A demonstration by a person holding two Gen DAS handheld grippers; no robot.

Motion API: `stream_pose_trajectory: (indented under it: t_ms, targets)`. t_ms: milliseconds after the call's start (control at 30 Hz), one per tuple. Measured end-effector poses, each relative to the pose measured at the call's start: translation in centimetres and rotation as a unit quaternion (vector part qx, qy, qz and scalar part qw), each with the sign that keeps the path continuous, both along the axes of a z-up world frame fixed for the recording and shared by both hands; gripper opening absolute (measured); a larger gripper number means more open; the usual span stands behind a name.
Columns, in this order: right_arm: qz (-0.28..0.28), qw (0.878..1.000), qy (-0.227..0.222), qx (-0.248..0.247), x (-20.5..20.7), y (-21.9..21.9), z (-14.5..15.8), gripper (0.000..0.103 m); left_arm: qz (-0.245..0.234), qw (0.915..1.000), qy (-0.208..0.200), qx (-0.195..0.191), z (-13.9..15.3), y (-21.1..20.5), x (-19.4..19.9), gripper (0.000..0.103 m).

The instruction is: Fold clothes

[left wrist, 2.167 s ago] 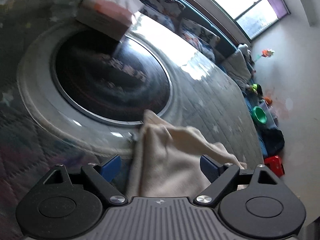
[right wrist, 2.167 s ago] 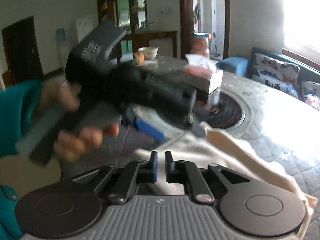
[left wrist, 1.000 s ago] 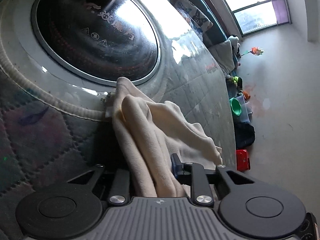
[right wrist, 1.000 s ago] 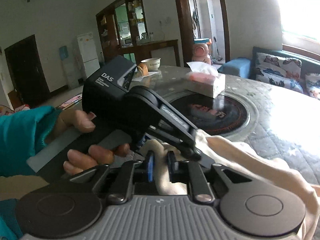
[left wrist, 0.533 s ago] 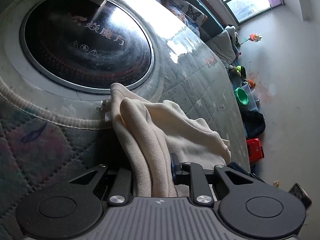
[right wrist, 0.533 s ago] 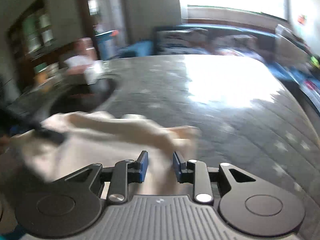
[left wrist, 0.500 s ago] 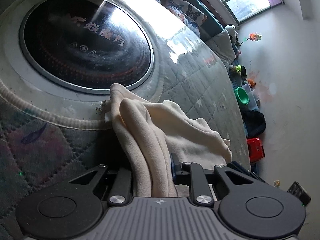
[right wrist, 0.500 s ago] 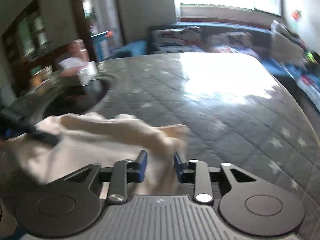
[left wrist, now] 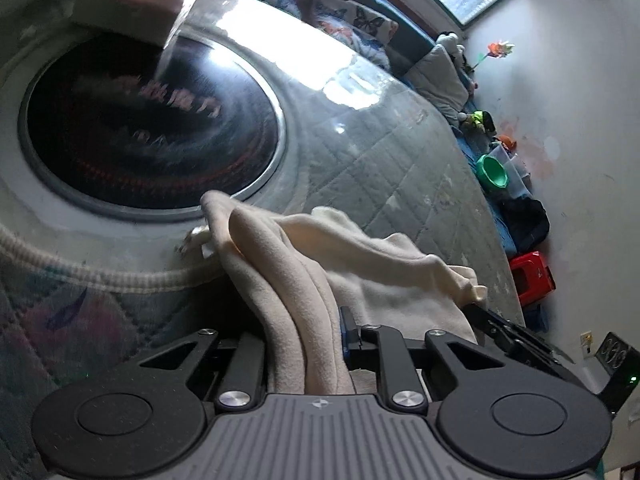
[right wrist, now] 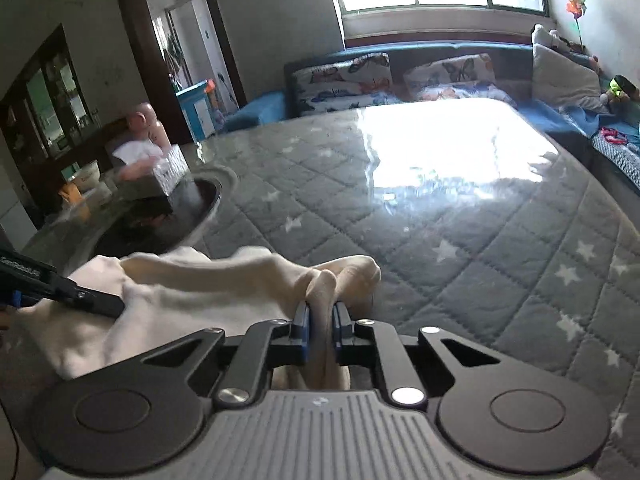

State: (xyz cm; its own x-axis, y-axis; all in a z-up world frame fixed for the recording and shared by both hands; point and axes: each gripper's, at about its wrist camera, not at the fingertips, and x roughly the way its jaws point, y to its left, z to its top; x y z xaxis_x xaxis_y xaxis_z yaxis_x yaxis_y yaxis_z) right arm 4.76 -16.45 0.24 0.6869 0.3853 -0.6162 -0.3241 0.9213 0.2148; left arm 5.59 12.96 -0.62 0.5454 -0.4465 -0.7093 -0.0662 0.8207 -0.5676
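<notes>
Left gripper [left wrist: 304,344] is squeezing in on a thick bunch of the cream garment [left wrist: 360,256], which sits on the quilted table [left wrist: 400,168] beside the round black cooktop [left wrist: 152,120]. Right gripper [right wrist: 320,332] is closing on another fold, pads pressing the cloth.

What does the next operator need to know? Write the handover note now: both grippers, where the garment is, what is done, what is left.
Left gripper: fingers closing on a bunched fold of the cream garment, cloth between them.
Right gripper: fingers closing on the garment's other end, cloth pinched between the blue pads.
Garment: crumpled on the quilted table cover, beside the round black cooktop; a tissue box sits behind that.
Done: both ends gripped.
Left: no neat fold visible yet. Probably spread it flat, then fold.
</notes>
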Motion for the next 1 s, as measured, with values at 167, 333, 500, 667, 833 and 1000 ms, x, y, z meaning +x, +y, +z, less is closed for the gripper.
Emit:
stream_pose_trajectory:
  t_ms: [167, 333, 500, 667, 833, 1000]
  targets:
    - [-0.01, 0.999, -0.038, -0.007, -0.9, -1.0, 3.0, 0.009, -0.027, 0.9993, -0.026, 0.008, 1.8, -1.5, 0.6, 0.016]
    - [-0.035, 0.996, -0.078, -0.028, -1.2, -2.9, 6.2, 0.009, -0.055, 0.9969, -0.055, 0.01, 3.8, -4.0, 2.3, 0.016]
    - [-0.064, 0.99, -0.106, -0.061, -1.0, -5.1, 8.7, 0.009, -0.084, 0.9935, -0.075, 0.018, 5.2, -7.4, 4.3, 0.016]
    - [-0.096, 0.985, -0.117, -0.087, -0.4, -7.4, 9.9, 0.009, -0.107, 0.9905, -0.083, 0.021, 5.7, -10.9, 6.3, 0.016]
    - [-0.12, 0.98, -0.117, -0.11, 0.5, -9.3, 10.1, 0.009, -0.13, 0.9869, -0.089, 0.033, 5.6, -14.4, 7.5, 0.016]
    - [-0.137, 0.977, -0.111, -0.119, 1.2, -10.7, 9.8, 0.009, -0.141, 0.9857, -0.081, 0.044, 4.8, -16.9, 8.6, 0.016]
